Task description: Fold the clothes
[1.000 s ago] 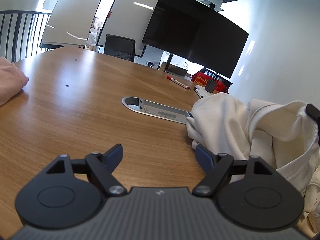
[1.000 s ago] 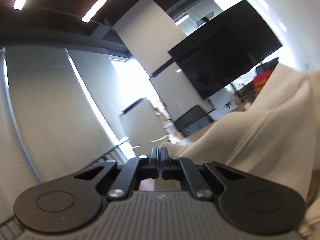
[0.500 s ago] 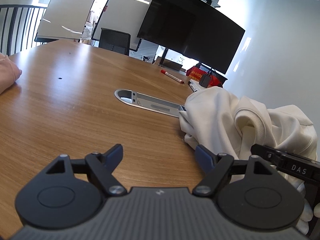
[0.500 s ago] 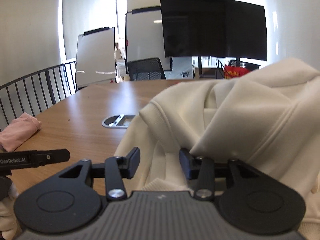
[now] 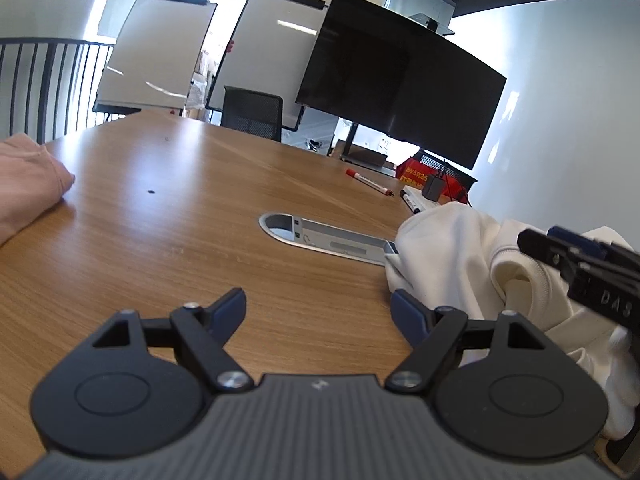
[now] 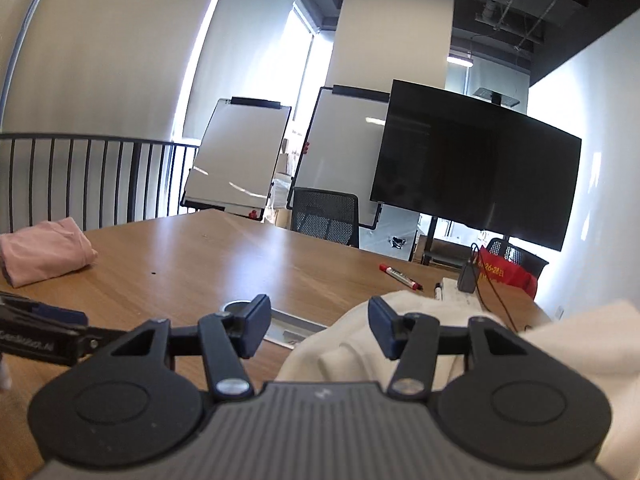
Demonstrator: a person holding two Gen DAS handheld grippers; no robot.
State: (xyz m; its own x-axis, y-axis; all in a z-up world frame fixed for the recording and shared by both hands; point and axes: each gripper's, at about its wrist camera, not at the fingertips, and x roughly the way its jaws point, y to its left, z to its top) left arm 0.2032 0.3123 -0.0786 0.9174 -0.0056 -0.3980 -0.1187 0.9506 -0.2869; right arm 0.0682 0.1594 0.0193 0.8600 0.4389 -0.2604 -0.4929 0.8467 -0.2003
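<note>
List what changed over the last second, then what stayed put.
The right gripper, shut on the cream fleece sweatshirt a second ago, let go; its jaws are opening, empty, and it rose clear. The sweatshirt slumped on the wooden table. Unchanged: open left gripper, folded pink garment.

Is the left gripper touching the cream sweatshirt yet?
Cannot tell. In the left wrist view the left gripper stands open over bare wood, but one finger overlaps the cream sweatshirt's edge.

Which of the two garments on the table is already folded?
The pink garment at the table's far left edge; the cream sweatshirt lies crumpled beside the grippers.
</note>
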